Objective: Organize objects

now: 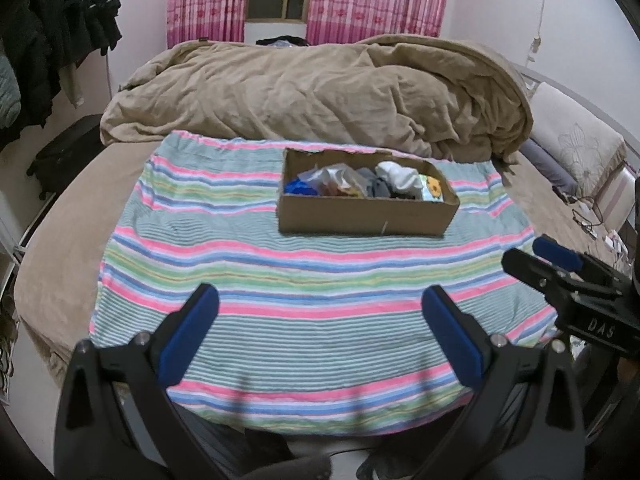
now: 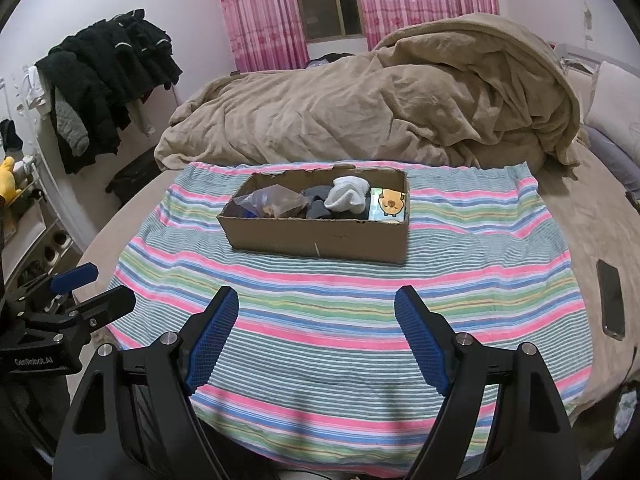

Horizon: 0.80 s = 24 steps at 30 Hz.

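Observation:
A cardboard box (image 1: 366, 216) (image 2: 320, 240) stands on a striped towel (image 1: 280, 280) (image 2: 340, 300) spread on the bed. Inside lie a clear plastic bag (image 2: 272, 200), grey socks (image 2: 316, 200), a white sock (image 2: 346, 192) (image 1: 400, 178) and a tissue pack with a cartoon animal (image 2: 390, 204) (image 1: 433, 190). My left gripper (image 1: 320, 304) is open and empty, above the towel's near part, well short of the box. My right gripper (image 2: 316, 304) is open and empty, likewise short of the box. Each gripper shows at the edge of the other's view (image 1: 540, 264) (image 2: 96, 292).
A crumpled tan blanket (image 1: 320, 92) (image 2: 380, 112) lies behind the box. A black phone (image 2: 611, 304) lies on the bed to the right. Dark clothes (image 2: 108, 80) hang at the left. Pillows (image 1: 580, 144) and cables (image 1: 588, 216) are at the right.

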{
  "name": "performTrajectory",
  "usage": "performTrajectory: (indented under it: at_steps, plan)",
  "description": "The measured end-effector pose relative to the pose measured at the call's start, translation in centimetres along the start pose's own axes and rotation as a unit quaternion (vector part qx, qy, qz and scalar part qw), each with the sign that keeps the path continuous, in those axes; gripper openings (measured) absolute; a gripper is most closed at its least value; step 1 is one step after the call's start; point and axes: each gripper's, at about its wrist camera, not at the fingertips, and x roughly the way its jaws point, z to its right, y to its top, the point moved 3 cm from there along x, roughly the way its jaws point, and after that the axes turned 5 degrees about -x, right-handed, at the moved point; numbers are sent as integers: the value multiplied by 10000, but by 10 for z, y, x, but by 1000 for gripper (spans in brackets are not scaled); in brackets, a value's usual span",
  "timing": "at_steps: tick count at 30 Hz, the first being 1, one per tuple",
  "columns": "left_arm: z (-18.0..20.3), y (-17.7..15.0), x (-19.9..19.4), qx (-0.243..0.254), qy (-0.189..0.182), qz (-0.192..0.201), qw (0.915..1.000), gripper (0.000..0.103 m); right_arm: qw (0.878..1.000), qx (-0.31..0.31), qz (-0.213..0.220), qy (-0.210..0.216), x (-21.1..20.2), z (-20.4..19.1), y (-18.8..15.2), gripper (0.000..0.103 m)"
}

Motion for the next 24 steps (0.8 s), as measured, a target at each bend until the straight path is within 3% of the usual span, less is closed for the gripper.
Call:
performTrajectory:
  at_steps: [24]
  plan:
    - [3, 4, -5, 81, -28, 53, 9999, 102, 10000, -42, -2, 33, 2, -2, 4, 83]
